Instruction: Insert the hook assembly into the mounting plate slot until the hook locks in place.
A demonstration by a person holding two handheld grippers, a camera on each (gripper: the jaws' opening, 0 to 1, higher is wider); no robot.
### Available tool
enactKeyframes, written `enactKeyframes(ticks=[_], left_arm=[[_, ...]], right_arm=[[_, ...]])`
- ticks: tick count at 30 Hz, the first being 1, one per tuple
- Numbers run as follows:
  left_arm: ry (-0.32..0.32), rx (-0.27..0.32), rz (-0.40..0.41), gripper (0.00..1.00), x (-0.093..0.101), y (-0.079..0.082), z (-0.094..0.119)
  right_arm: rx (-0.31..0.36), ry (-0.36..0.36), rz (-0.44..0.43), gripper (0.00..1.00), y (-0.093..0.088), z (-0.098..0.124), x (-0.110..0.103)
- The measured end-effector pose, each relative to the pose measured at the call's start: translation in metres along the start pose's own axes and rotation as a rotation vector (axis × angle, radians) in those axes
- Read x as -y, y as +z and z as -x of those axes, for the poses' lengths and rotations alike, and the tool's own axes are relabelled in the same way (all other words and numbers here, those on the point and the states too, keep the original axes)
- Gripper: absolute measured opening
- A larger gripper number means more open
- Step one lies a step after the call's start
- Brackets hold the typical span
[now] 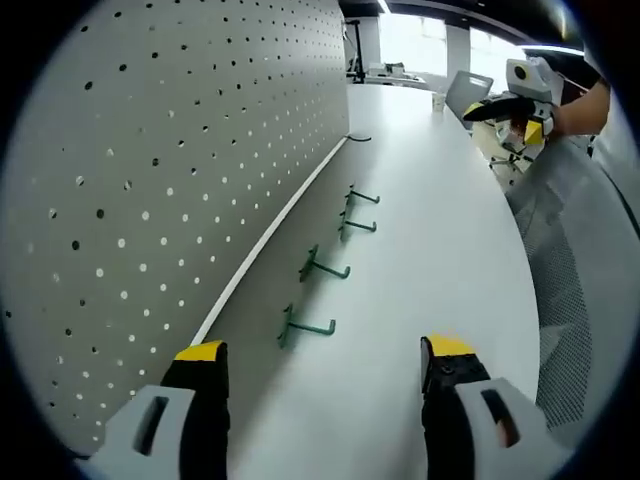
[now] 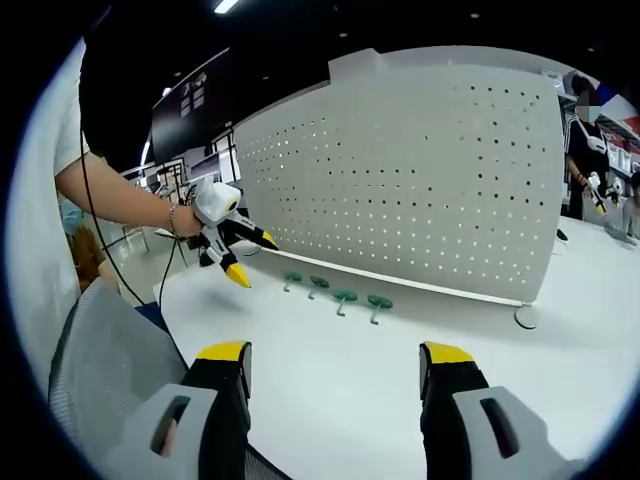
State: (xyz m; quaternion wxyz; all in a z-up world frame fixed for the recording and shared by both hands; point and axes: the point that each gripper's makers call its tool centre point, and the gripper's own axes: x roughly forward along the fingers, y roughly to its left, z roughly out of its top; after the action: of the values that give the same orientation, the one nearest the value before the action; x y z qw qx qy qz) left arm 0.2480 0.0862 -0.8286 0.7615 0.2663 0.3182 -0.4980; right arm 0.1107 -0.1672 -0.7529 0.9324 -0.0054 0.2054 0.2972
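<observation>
Along the foot of the upright white pegboard (image 1: 190, 150), four green hooks (image 1: 305, 326) lie in a row on the white table (image 1: 430, 230), each well apart from the next and none mounted in the board's holes. In the left gripper view each hook shows a flat base end toward the board and a thin bent arm pointing across the table; in the right gripper view the same hooks (image 2: 344, 298) appear as small green discs on short stems. The left tongs (image 1: 325, 360) are released, jaws wide apart and empty, near the closest hook but not touching it. The right tongs (image 2: 335, 360) are likewise released and empty, held above the table well back from the row. A grey mesh chair (image 2: 110, 370) stands at the table's edge. A small round white disc (image 2: 526, 317) lies at the board's far corner.
</observation>
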Motion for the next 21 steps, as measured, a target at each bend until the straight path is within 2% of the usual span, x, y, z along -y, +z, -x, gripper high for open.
enactKeyframes(ticks=[21], left_arm=[[-0.143,-0.127,-0.144,0.80,0.001,0.000,-0.023]], right_arm=[[-0.006,-0.010,-0.010,0.65,-0.003,0.004,0.002]])
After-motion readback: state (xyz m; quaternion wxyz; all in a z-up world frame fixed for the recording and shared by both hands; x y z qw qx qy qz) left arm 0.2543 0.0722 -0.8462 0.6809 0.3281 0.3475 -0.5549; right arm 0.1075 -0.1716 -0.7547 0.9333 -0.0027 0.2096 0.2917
